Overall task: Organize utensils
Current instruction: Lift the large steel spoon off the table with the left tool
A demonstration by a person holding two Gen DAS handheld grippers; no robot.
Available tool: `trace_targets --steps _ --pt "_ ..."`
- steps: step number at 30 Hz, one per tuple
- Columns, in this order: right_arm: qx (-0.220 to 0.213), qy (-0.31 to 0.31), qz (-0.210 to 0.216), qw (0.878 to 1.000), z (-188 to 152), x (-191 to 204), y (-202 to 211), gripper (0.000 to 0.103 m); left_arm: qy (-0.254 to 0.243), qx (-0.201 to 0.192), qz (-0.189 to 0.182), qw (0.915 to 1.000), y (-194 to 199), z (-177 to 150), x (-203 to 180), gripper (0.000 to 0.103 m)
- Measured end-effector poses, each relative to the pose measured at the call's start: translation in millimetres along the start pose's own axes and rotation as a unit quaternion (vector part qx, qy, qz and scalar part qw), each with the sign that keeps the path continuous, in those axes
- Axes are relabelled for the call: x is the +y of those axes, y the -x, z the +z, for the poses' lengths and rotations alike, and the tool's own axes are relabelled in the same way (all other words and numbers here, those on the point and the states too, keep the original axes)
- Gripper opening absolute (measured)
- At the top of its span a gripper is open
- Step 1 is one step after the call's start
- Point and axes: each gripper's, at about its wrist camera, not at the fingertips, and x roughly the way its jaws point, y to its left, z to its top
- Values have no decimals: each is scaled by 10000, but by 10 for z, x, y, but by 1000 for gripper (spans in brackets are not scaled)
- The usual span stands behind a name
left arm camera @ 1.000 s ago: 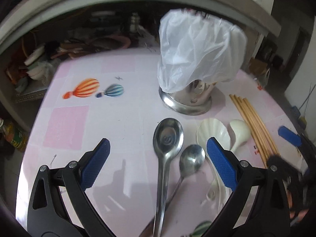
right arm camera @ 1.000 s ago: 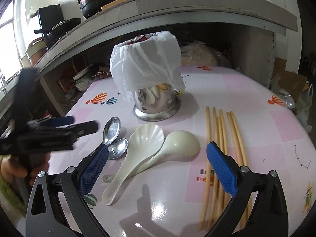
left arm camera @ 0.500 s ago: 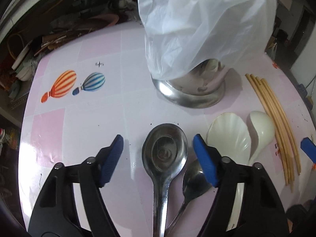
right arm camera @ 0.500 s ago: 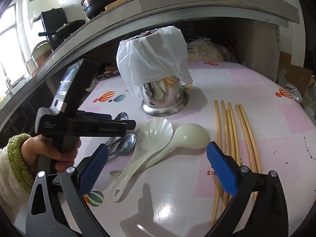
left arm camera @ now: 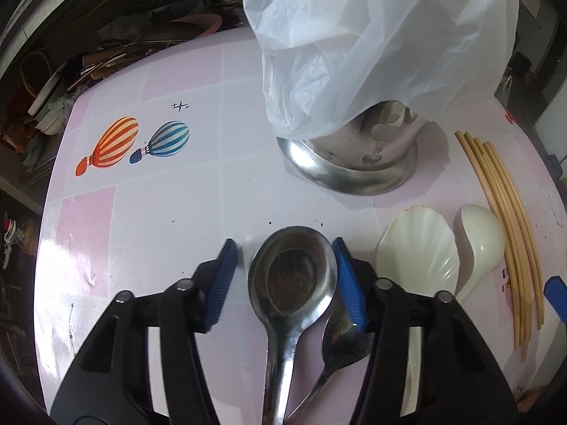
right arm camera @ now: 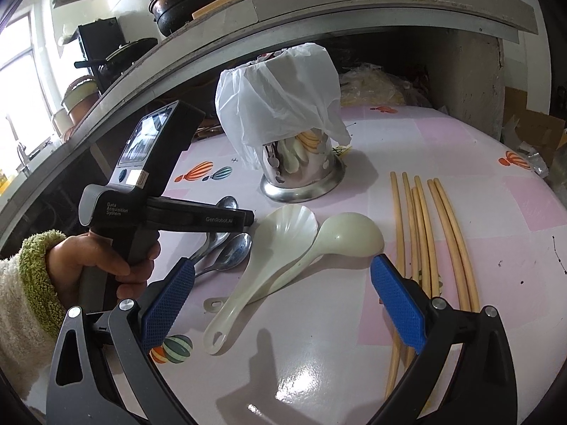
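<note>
My white plastic bag (left arm camera: pixel 372 35) drapes over the steel utensil holder (left arm camera: pixel 354 163), hiding its rim and most of its wall; the bag's top is cut off by the picture's upper edge. The large metal spoon (left arm camera: pixel 292 283) loses its handle end at the bottom edge in my left view. My left gripper's right pad (left arm camera: pixel 349 283) covers part of the smaller metal spoon (left arm camera: pixel 340 340). In my right view, my left gripper's body hides most of both metal spoons. The chopsticks (right arm camera: pixel 421 233) pass behind my right gripper's finger (right arm camera: pixel 400 308).
</note>
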Motion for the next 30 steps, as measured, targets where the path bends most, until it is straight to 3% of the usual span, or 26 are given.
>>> trace_targets --steps 2,9,22,25,30 --pt "27 -6 -2 10000 -1 -5 4 97 11 -9 26 10000 10 2 -22 42" --pt "15 108 -152 9998 10 17 52 97 162 -40 120 9998 73 -5 5 42" --pt "-221 905 -1282 9874 37 230 196 97 631 -658 109 9958 637 -86 284 42" --pt "-191 936 -1197 9882 57 245 231 97 720 -867 84 9936 819 -161 329 42" --pt "-219 805 -566 9949 62 238 325 97 867 -1125 29 9899 1042 -240 403 42"
